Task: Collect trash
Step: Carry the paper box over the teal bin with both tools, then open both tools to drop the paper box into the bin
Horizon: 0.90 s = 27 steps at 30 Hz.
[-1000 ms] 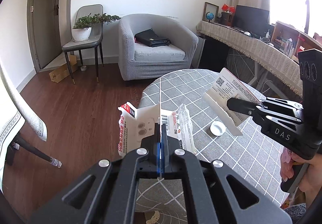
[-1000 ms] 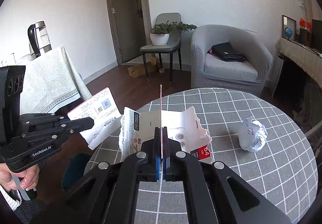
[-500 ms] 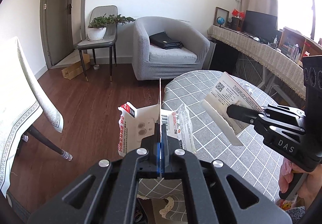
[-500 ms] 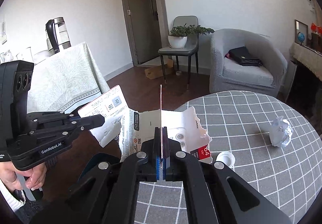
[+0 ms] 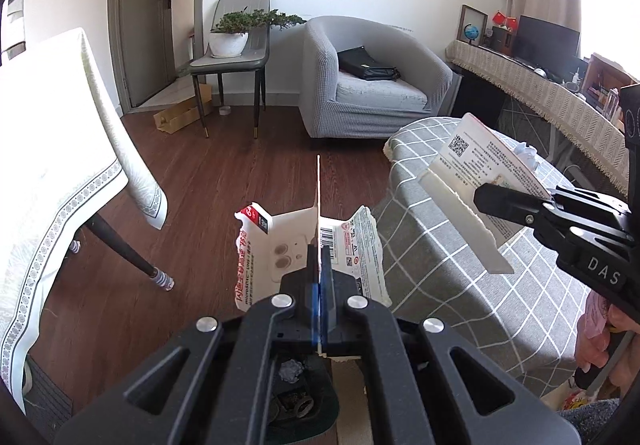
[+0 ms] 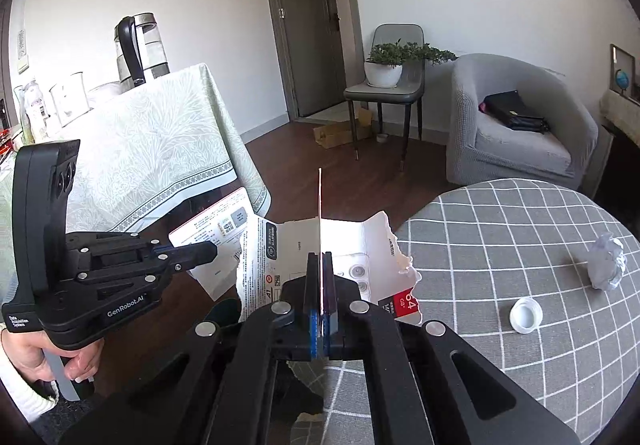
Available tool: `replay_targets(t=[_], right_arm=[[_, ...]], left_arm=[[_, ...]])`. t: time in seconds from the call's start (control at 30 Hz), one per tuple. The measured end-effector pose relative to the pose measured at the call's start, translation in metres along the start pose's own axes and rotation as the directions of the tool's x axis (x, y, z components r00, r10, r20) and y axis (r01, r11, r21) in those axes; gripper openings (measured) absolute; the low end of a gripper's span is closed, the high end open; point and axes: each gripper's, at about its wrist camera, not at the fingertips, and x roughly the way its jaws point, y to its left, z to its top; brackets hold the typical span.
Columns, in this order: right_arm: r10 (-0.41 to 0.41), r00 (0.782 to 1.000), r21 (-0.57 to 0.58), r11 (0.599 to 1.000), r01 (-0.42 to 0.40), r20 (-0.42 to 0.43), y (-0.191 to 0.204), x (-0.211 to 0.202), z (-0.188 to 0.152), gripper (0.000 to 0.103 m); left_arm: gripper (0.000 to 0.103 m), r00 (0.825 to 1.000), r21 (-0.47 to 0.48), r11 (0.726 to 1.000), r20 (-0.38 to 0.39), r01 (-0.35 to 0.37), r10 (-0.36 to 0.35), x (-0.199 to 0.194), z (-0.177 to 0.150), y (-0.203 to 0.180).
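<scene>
Your left gripper (image 5: 319,287) hangs beyond the left edge of the round table under the grey checked cloth (image 6: 500,229), above the dark waste bin (image 5: 304,397) on the brown wooden floor (image 5: 224,181). Your right gripper (image 6: 320,297) sits to its right, at that table's edge. Each clamps a torn piece of white printed cardboard packaging (image 5: 280,245) (image 6: 352,245). On the table to the right lie a crumpled white paper ball (image 6: 607,263) and, nearer you, a small white bottle cap (image 6: 526,314). Behind the table stands a grey upholstered armchair (image 6: 516,141), with a grey chair bearing a potted plant (image 6: 384,85) to its left.
</scene>
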Motion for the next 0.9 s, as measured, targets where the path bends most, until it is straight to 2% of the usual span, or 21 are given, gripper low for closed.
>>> replay_targets(t=[0.17,0.4,0.6,0.9], right_arm=[[0.051,0.998,-0.035,0.998,-0.052,-0.031,0.024,0.017,0.000,0.001],[0.062,0.992,-0.044,0.997,-0.067,-0.111,0.046,0.048,-0.007,0.001],[0.063,0.982,-0.036,0.997,-0.070,-0.179,0.054,0.072,-0.017,0.001],[0.080,0.962,-0.031,0.995,-0.092,-0.260,0.066,0.104,-0.026,0.001]], left_arm=[[0.001,0.997,-0.024,0.999,-0.071,-0.028,0.027,0.010,-0.016,0.025],[0.001,0.987,-0.012,0.997,-0.143,-0.075,0.073,0.020,-0.043,0.052],[0.001,0.961,-0.001,0.995,-0.259,-0.100,0.096,0.043,-0.073,0.069],[0.001,0.913,-0.072,0.992,-0.402,-0.103,0.066,0.069,-0.102,0.096]])
